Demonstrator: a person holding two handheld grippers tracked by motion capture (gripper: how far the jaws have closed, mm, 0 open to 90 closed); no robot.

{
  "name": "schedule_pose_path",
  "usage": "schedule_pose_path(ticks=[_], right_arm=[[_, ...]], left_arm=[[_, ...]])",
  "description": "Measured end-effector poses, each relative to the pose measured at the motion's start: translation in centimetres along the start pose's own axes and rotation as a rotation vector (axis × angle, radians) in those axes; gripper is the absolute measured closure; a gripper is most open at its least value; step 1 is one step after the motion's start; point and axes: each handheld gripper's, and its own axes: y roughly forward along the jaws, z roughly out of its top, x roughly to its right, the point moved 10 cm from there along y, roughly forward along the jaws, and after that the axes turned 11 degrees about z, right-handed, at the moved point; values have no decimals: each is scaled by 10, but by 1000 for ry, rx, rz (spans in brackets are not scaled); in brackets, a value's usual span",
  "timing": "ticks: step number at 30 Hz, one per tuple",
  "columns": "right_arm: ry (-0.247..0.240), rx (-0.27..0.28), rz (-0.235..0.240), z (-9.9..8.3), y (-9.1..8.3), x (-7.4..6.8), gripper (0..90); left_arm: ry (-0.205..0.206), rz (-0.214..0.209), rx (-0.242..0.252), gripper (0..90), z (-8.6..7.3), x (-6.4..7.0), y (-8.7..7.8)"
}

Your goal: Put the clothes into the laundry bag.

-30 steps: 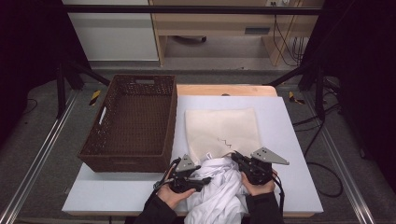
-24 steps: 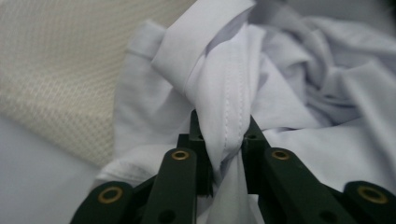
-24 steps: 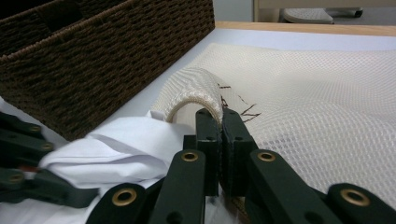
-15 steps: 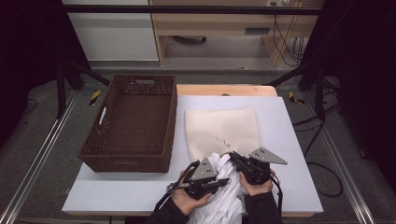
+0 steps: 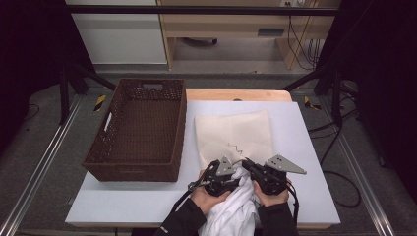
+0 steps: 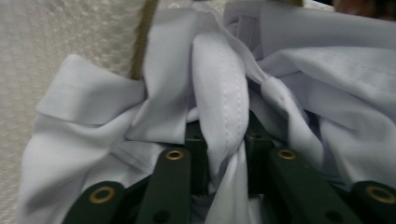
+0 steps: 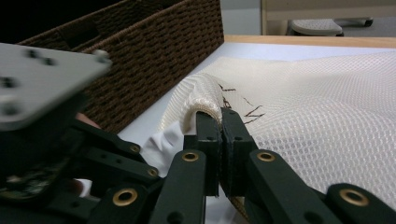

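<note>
A cream mesh laundry bag (image 5: 233,130) lies flat on the white table (image 5: 128,201), right of the basket. A crumpled white garment (image 5: 231,216) sits at the bag's near edge, between the person's hands. My left gripper (image 5: 236,176) is shut on a thick fold of the white garment (image 6: 93,140), pressed up against the bag's mouth. In its own view, the left gripper (image 6: 224,140) has its jaws clamped on that fold. My right gripper (image 5: 246,163) is shut on the bag's hem. Seen in its own view, the right gripper (image 7: 220,116) lifts the mesh bag (image 7: 327,107) edge into a small arch.
A dark brown wicker basket (image 5: 137,128) stands on the left half of the table, close to the bag; the basket wall (image 7: 140,46) rises just beyond my left gripper body (image 7: 46,140). A wooden board (image 5: 238,95) borders the table's far edge.
My left gripper has moved right with the white garment, up to the bag's mouth beside the right gripper. The right gripper has kept its hold on the hem.
</note>
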Motion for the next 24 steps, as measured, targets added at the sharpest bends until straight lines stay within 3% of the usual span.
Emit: schedule_pose_path(ticks=[2,6,8,12,15,17,19,22,23,24], right_arm=[[-2,-10,-10,-2,0,3,880],[-3,-25,-24,-5,-1,6,880],[-7,-25,-26,-5,-1,5,880],[-10,-28,-29,-5,-1,5,880],[-11,-29,-28,-5,-1,5,880],[-14,-33,-30,-5,-1,5,880],[-13,-33,-30,-5,-1,5,879],[-12,-32,-30,-6,0,5,879],[-12,-33,-32,-6,0,5,880],[-13,-34,-33,-6,0,5,879]], left_arm=[[-5,17,25,594,0,-1,-7],[-39,4,41,373,-1,-4,-23],[-77,-7,45,293,-5,-12,-42],[-92,55,65,236,-9,-34,-57],[-108,83,47,215,-13,-49,-52],[-126,82,31,211,-16,-55,-42],[-119,70,8,208,-20,-57,-31],[-112,39,-16,274,-24,-54,-23],[-123,9,-22,367,-25,-51,-22],[-138,-18,-21,603,-25,-49,-22]])
